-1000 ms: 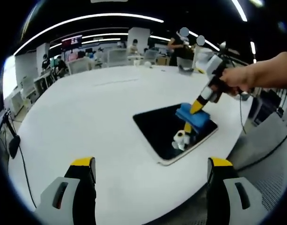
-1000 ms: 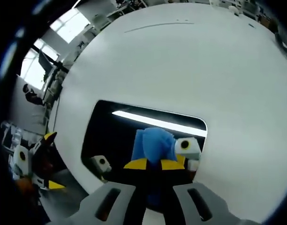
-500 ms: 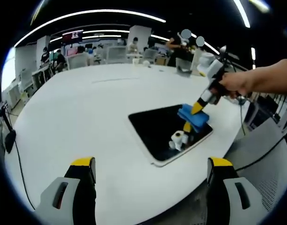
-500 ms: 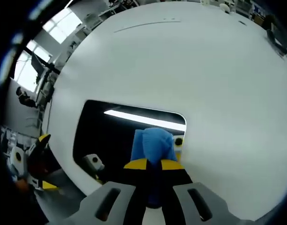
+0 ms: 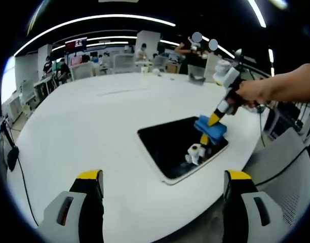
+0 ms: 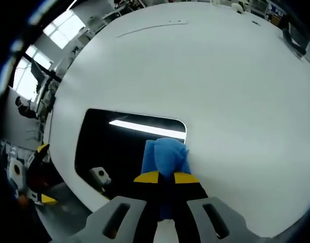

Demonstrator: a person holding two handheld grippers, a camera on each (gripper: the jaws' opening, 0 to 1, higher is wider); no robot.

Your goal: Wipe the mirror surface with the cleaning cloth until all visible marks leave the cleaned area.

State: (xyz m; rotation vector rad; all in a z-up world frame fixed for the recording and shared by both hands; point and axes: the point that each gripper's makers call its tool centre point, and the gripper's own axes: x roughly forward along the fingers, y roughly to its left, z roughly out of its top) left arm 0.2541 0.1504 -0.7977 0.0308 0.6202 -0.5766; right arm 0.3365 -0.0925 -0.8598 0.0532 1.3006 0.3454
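A dark rectangular mirror (image 5: pixel 178 147) (image 6: pixel 117 147) lies flat on the white round table (image 5: pixel 94 121), near its right front edge. A folded blue cloth (image 5: pixel 211 127) (image 6: pixel 165 157) rests on the mirror's right end. My right gripper (image 6: pixel 166 178) is shut on that cloth and presses it to the glass; in the left gripper view the right gripper (image 5: pixel 214 118) comes in from the right, held by a person's hand. My left gripper (image 5: pixel 162 177) hangs open above the table's near edge, well short of the mirror, with nothing between its fingers.
The table edge runs close to the mirror's near side, with floor below. Desks, chairs and several people stand far behind the table (image 5: pixel 119 55). A cable and a dark stand (image 5: pixel 10 152) hang at the left. Small objects sit at the table's far rim (image 6: pixel 241 7).
The cloth has slid toward the mirror's right end under the right gripper. The left gripper's view has drifted slightly; its jaws stay open.
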